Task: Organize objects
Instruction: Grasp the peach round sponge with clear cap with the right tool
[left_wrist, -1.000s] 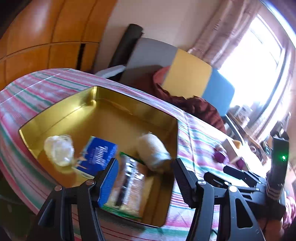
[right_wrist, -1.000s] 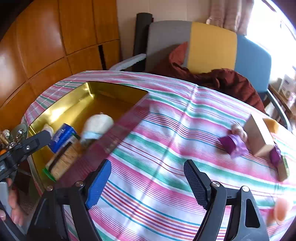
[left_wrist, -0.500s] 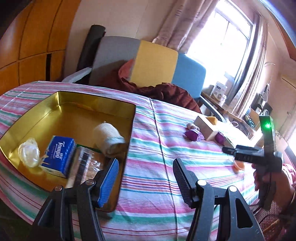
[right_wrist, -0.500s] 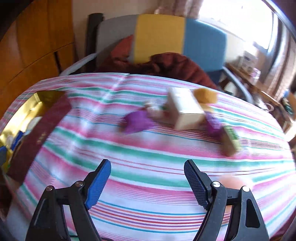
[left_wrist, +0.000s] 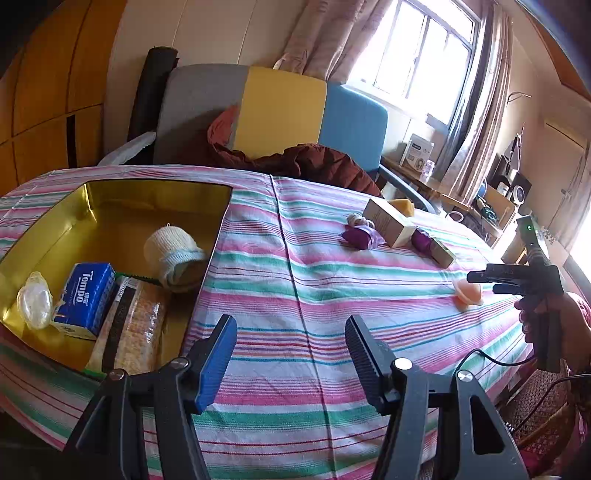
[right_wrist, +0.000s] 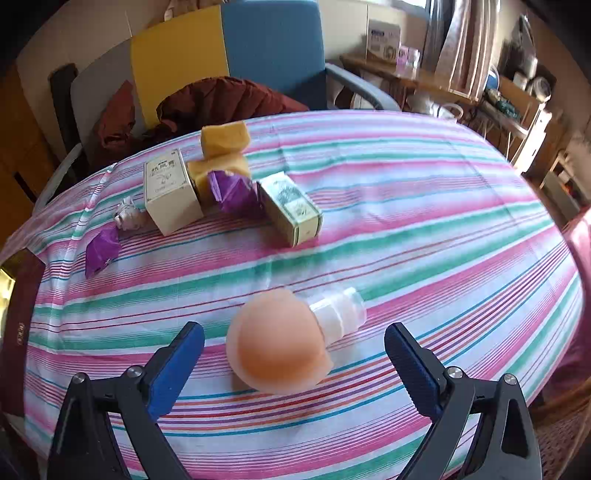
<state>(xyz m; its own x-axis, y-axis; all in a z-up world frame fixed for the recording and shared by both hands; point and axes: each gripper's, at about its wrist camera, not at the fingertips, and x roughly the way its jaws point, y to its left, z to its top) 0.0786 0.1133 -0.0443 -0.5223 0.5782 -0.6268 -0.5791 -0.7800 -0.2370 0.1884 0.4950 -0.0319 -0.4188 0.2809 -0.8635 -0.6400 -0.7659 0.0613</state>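
A gold tin (left_wrist: 155, 188) at the table's left holds a blue tissue pack (left_wrist: 86, 295), a white bandage roll (left_wrist: 173, 251), a cracker packet (left_wrist: 129, 332) and a clear plastic wad (left_wrist: 35, 304). My left gripper (left_wrist: 288, 325) is open and holds nothing, over the striped cloth just right of the tin. A peach round object with a clear cap (right_wrist: 280, 343) lies near the table's right edge. My right gripper (right_wrist: 293, 330) points down at it with jaws opening. The object lies between the fingers, and the pads stand clear of it.
Mid-table lie a beige box (right_wrist: 170, 192), a green box (right_wrist: 291, 210), yellow sponges (right_wrist: 223, 138), purple wrappers (right_wrist: 232, 192) and a small white bundle (right_wrist: 129, 218). A dark red lid (right_wrist: 22, 314) lies beside the tin. Behind the table stands a chair (left_wrist: 280, 107) with a red-brown jacket.
My right gripper swung from beside the tin across the table to the peach object, and its jaws widened. My left gripper shifted from over the tin to the cloth on its right.
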